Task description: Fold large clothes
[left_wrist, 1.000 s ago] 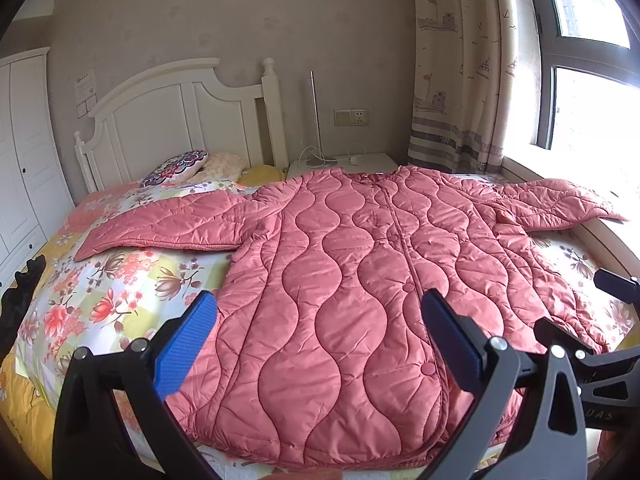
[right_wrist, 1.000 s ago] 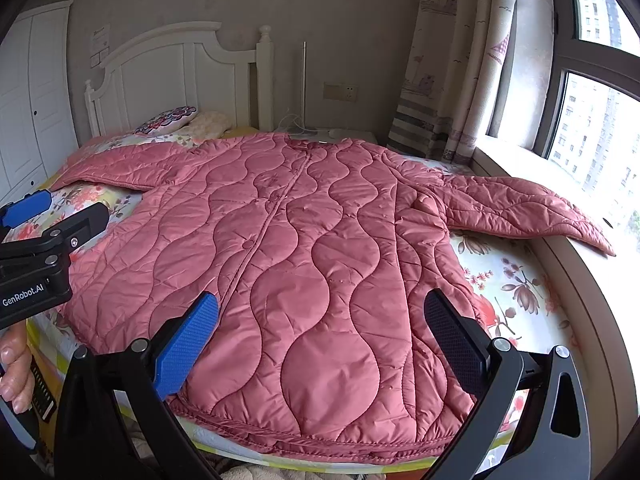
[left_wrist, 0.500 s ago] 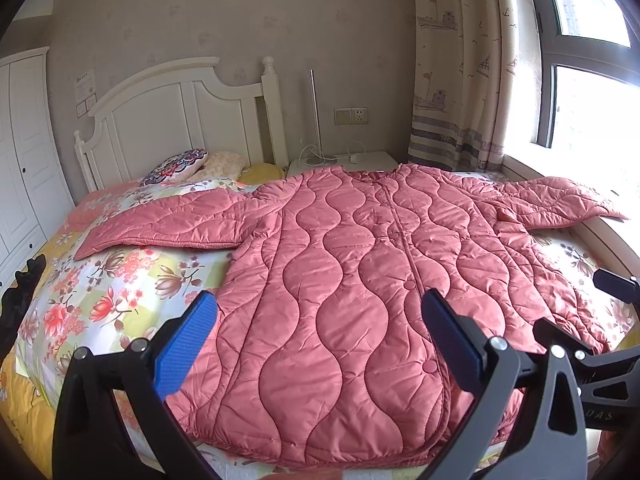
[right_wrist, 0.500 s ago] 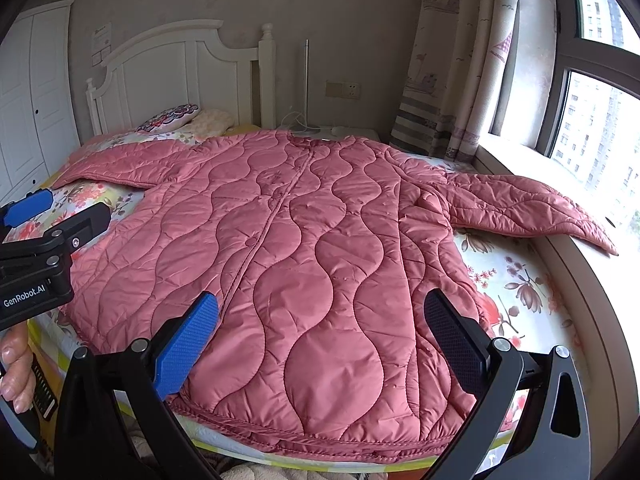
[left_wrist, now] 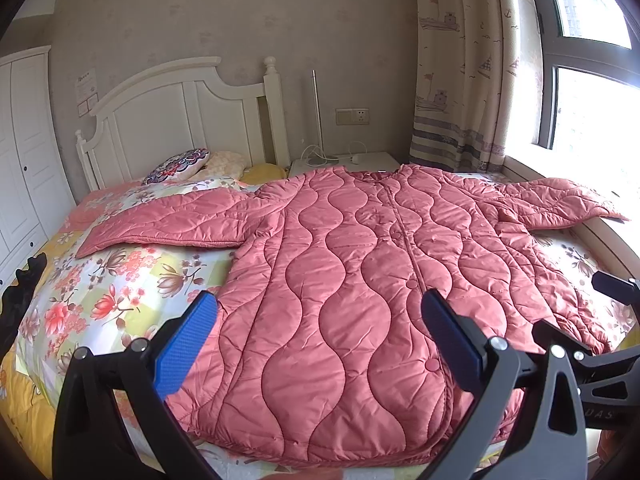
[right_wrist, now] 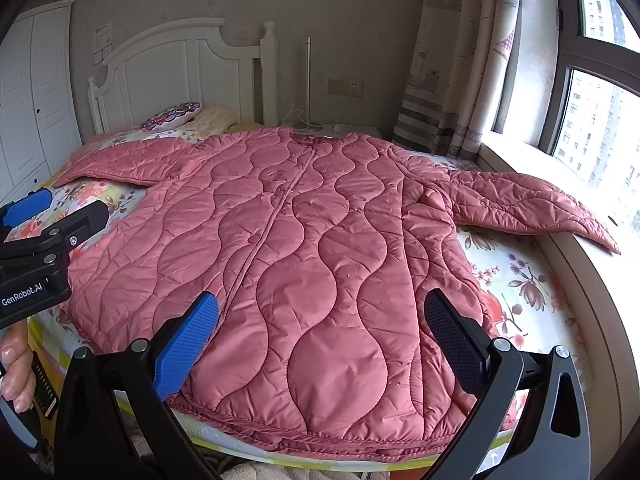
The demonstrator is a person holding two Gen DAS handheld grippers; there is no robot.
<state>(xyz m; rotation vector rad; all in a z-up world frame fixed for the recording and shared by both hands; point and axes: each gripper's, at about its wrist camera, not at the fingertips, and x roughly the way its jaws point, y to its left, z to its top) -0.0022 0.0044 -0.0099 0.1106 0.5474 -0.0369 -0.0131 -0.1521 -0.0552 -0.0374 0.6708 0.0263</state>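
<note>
Black plastic with blue pads, the left gripper [left_wrist: 318,332] and the right gripper [right_wrist: 320,330] both hover over the near hem, jaws apart and empty. One pink quilted padded coat [left_wrist: 360,280] lies flat, front up, on the floral-sheeted bed [left_wrist: 120,280], its two sleeves spread outward. A good first fold probably needs each sleeve brought across the body, pinching only the cuff edge.

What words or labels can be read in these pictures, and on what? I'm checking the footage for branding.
"GenRobot.AI": on the left gripper body, in the right wrist view.
"DAS": part of a cut-off word on the right gripper body, in the left wrist view.
Paper notices on the wall: too small to read.
</note>
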